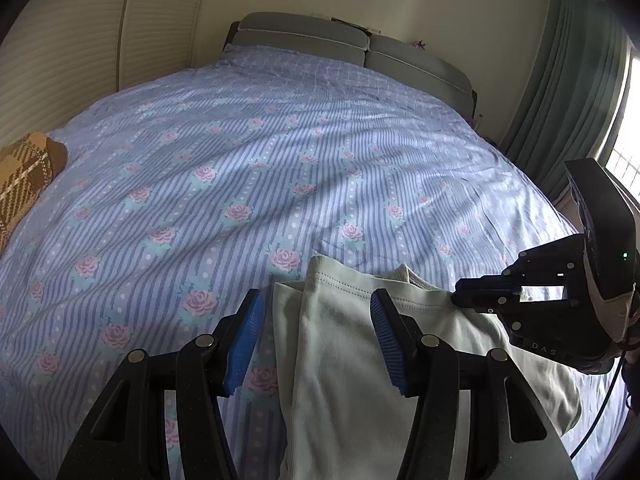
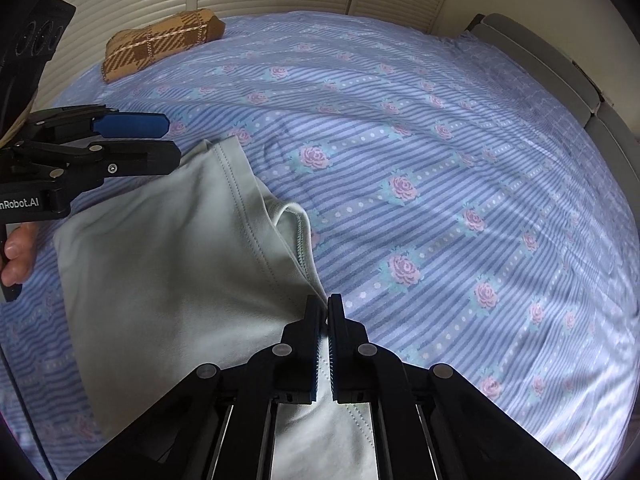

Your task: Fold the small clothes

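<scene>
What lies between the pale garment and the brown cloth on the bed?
Only bare bedsheet lies between the garment and the brown cloth, as the right wrist view shows.

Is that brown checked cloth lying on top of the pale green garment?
No. The brown checked cloth lies far off by the bed's edge, apart from the pale green garment.

Black claw [image 1: 316,300] — blue ribbed pads [image 1: 246,344]
</scene>
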Available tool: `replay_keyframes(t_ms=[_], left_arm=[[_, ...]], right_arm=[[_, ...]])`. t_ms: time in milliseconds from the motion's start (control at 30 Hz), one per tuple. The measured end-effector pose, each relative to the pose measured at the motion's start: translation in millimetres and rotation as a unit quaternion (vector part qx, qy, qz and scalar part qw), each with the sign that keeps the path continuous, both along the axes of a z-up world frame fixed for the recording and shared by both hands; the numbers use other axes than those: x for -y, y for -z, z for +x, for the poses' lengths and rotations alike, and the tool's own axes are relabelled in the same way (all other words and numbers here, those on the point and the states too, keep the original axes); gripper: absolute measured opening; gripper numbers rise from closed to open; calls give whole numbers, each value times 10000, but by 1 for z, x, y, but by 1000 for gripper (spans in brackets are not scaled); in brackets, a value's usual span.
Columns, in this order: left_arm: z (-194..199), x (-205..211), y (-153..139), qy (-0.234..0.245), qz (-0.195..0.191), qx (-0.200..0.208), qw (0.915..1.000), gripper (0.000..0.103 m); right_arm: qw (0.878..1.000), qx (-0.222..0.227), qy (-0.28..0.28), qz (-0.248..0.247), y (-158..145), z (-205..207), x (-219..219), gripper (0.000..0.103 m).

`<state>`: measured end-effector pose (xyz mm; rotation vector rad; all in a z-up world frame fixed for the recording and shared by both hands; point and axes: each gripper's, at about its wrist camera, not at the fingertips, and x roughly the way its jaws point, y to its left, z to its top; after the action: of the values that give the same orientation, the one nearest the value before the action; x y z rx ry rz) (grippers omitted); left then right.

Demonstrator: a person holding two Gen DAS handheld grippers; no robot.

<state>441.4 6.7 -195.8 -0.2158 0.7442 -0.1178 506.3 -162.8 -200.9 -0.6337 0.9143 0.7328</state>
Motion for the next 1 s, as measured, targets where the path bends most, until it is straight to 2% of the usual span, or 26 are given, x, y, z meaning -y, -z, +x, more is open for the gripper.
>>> replay_keyframes(t_ms=[33, 67, 133, 233, 333, 467, 633, 700, 767, 833, 1000], left_arm=[[1, 0, 1, -4, 16, -13, 10000, 55], [1, 0, 2, -9, 31, -25, 10000, 55], [2, -1, 4, -23, 40, -52, 10000, 55], [4, -4, 7, -20, -22, -75, 10000, 55], [2, -2, 5, 177, -219, -46, 9996, 55], [-4, 23, 1, 798, -437, 25, 9958, 57], [-12, 54, 2, 1375, -453, 76, 9894, 57], [-10, 59, 9, 1428, -462, -12, 9887, 59], [-5, 60, 20, 1434, -536, -236, 9879, 61], [0, 58, 29, 1383, -509, -396, 9883, 61], [-2, 60, 29, 1323, -226, -307, 9905, 61]], right_arm=[[10000, 37, 33, 33, -1, -1, 2, 7], [9999, 109, 89, 53, -3, -2, 3, 16], [9994, 197, 212, 202, -8, -3, 7, 26], [9981, 308, 335, 415, -17, -10, 6, 26], [9940, 471, 832, 530, -24, -16, 16, 26], [9762, 377, 1813, 1133, -28, -40, 53, 26], [9533, 318, 2687, 1342, -10, -78, 81, 36], [9477, 286, 2901, 1298, -1, -85, 87, 40], [9412, 337, 3142, 1194, 7, -87, 93, 53], [9323, 399, 3417, 1115, 13, -87, 103, 61], [9134, 257, 3760, 1538, 15, -86, 127, 62]])
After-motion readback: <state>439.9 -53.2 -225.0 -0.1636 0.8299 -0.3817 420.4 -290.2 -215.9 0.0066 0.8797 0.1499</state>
